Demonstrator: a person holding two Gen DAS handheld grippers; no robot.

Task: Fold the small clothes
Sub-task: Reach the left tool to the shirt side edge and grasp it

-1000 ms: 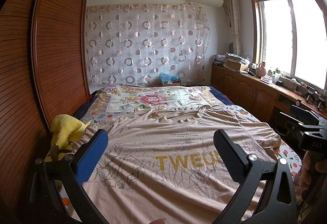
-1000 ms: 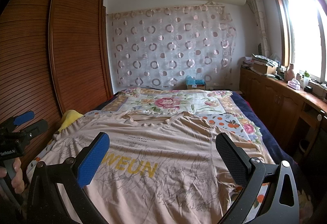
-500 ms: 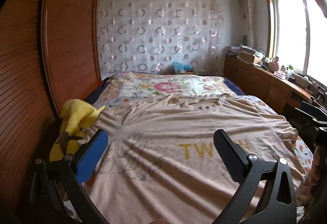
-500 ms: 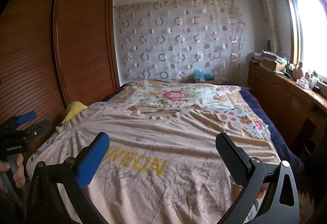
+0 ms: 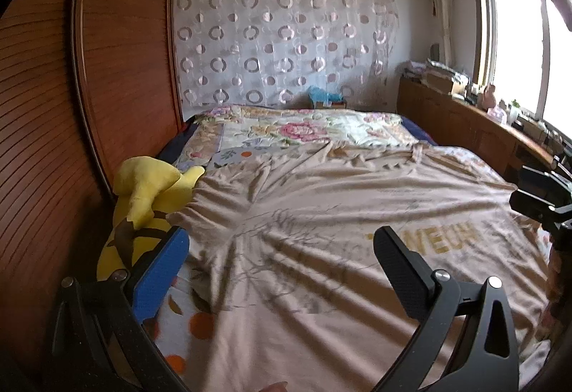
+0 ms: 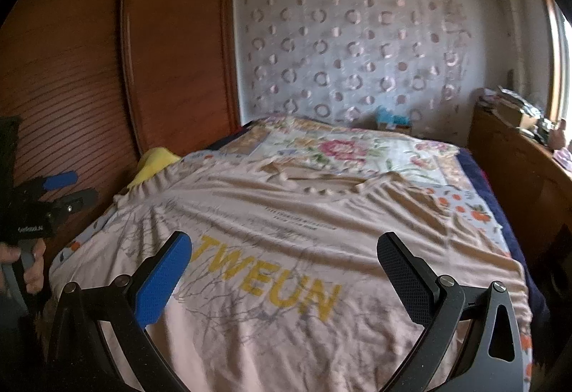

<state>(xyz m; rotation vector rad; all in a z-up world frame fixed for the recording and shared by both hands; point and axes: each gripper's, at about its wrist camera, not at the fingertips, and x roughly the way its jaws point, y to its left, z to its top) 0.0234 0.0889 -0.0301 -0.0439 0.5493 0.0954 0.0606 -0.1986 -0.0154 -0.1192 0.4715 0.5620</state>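
Ahead of both grippers, a soft beige T-shirt (image 6: 286,241) lies spread face up over the bed (image 6: 361,148), its thin knit rumpled into radiating creases and printed with yellow block letters "TWEUN" and faint grey branch lines. Left gripper (image 5: 282,266) hangs above the shirt's side, spread wide with nothing between its blue-padded and black textured fingers; right gripper (image 6: 284,265) hovers just as wide and empty over the lettering. Beyond the left gripper's blue finger slumps a plush yellow toy (image 5: 146,199), partly tucked under the shirt's sleeve edge. Motion blur softens the small chest print; the hem is cut off below both views
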